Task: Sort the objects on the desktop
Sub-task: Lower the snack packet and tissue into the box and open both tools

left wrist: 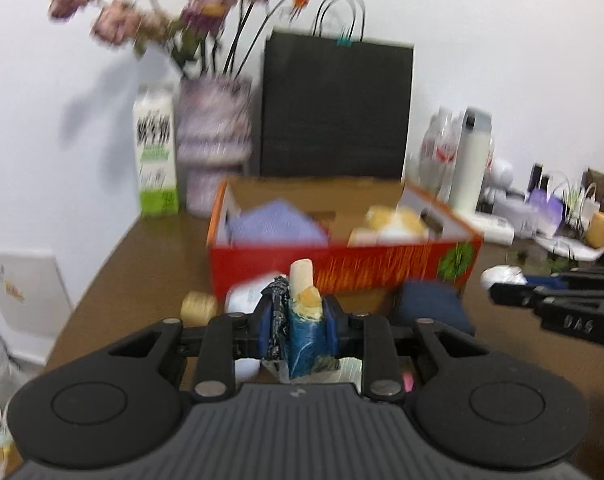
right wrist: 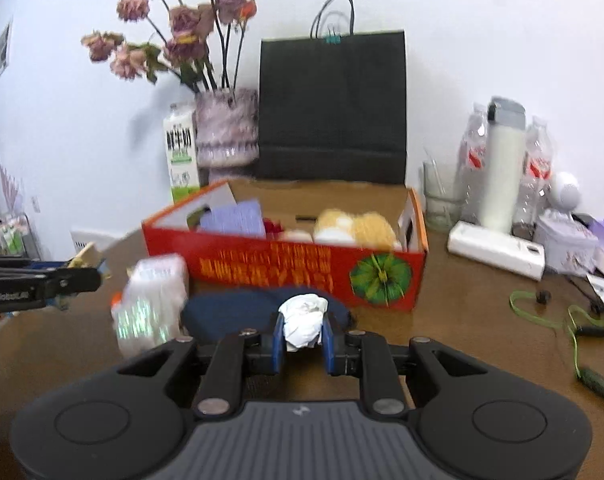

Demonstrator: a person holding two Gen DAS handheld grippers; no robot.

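Left wrist view is motion-blurred: the red box (left wrist: pixel 341 268) beyond the left claw (left wrist: pixel 298 320) has unreadable lettering. That claw grips a blue-wrapped bundle (left wrist: pixel 303 320). The right claw (right wrist: pixel 303 340) clamps crumpled paper (right wrist: pixel 303 320).

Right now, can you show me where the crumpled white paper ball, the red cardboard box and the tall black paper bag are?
Crumpled white paper ball (right wrist: pixel 304 322): right wrist view, its middle.
Red cardboard box (right wrist: pixel 270 270): right wrist view, front wall.
Tall black paper bag (right wrist: pixel 333 108): right wrist view, front face.
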